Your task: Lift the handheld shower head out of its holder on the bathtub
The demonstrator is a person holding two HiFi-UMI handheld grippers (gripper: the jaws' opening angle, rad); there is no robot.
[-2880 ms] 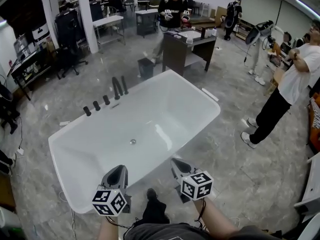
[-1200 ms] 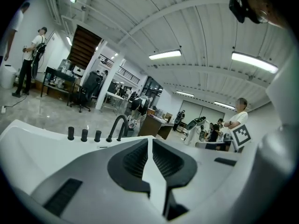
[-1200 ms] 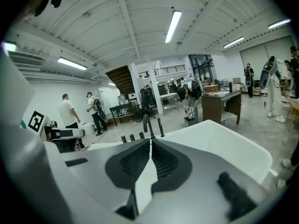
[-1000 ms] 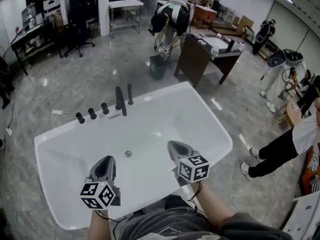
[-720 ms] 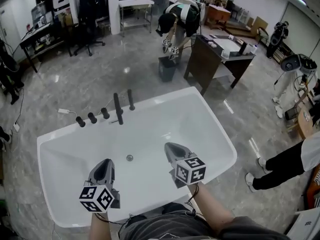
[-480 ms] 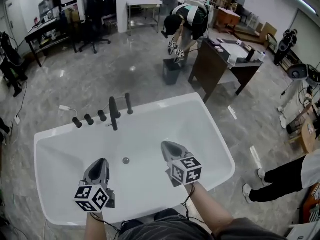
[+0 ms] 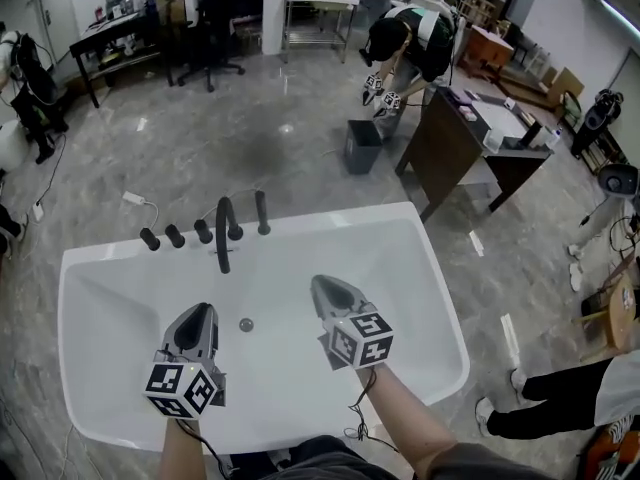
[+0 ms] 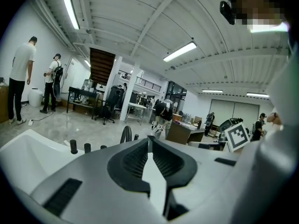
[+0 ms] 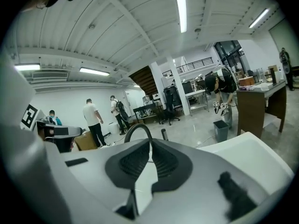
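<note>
A white bathtub point(image 7: 440, 368) fills the lower half of the head view. Along the bathtub's far rim, starting from the left, stands a row of black knobs point(image 7: 175, 235). Next comes the arched black faucet spout point(image 7: 223, 238), and then the handheld shower head point(image 7: 262, 212), upright in its holder at the right end of that row. The left gripper point(image 7: 204, 310) hangs over the bathtub's near-left part, its jaws together at the tips with nothing between them. The drain point(image 7: 246, 324) lies in the bathtub floor between the two grippers. The right gripper point(image 7: 316, 281) hangs over the bathtub's middle, jaws closed and empty, well apart from the shower head. Beyond the bathtub's far right corner stand a dark bin point(image 7: 363, 146) and a brown desk point(image 7: 450, 153), with a person point(image 7: 415, 33) bent over beside them.
</note>
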